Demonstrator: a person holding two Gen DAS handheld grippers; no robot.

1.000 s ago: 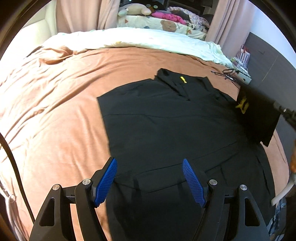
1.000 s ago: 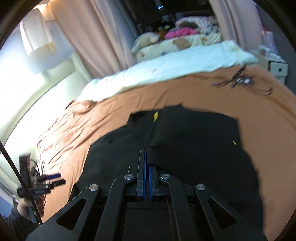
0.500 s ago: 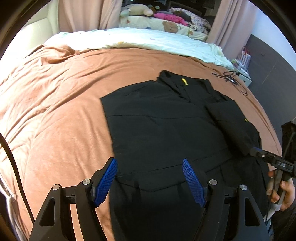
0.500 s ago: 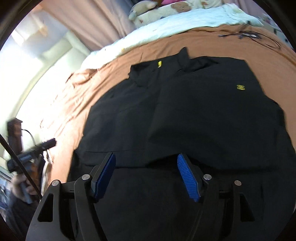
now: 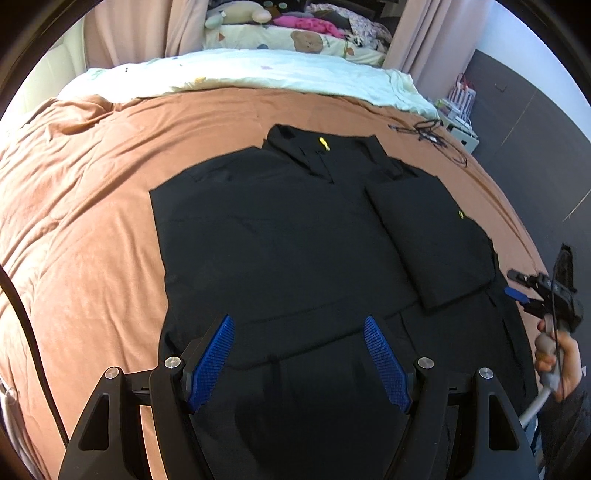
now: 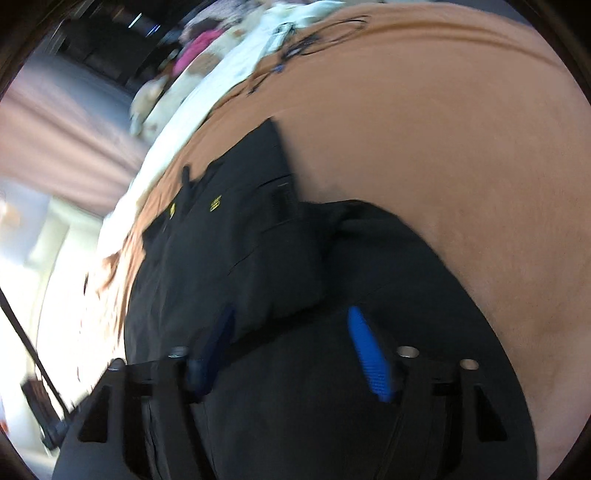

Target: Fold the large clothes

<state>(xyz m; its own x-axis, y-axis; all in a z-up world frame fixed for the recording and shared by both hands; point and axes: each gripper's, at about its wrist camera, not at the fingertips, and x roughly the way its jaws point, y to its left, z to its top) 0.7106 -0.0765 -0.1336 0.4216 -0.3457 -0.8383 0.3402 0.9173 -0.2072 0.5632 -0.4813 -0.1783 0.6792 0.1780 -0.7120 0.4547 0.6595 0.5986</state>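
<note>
Blue-padded left hand-held gripper (image 5: pixel 299 360): black frame, ribbed blue pads set wide apart, nothing between them; it hovers over the near hem of the garment.
Right hand-held gripper (image 6: pixel 291 350): black frame with the same blue pads, blurred in its own view; the jaws stand apart after just closing partway, with no cloth pinched between them. In the left wrist view it shows small at the right edge (image 5: pixel 517 295), held in a person's hand (image 5: pixel 557 358) beside the garment's right side.
Black long-sleeved garment (image 5: pixel 280 251): spread flat, front up, on the bed; collar at the far end with a small yellow tag (image 5: pixel 324 144); hem nearest the left hand-held gripper.
Folded sleeve (image 5: pixel 432 243): the garment's right sleeve lies doubled inward over the chest as a dark oblong panel, with a small yellow mark (image 5: pixel 460 214) on it.
Left side of garment: still lying out flat, its edge straight against the bedspread.
Rust-brown quilted bedspread (image 5: pixel 85 229): covers the bed under the garment, wrinkled at the far left.
Pale cream duvet (image 5: pixel 240 75): bunched across the far end of the bed.
Black cable tangle (image 5: pixel 428 129): on the bedspread beyond the garment's right shoulder, well apart from it.
Pink-beige curtains (image 5: pixel 140 33): hanging behind the bed.
</note>
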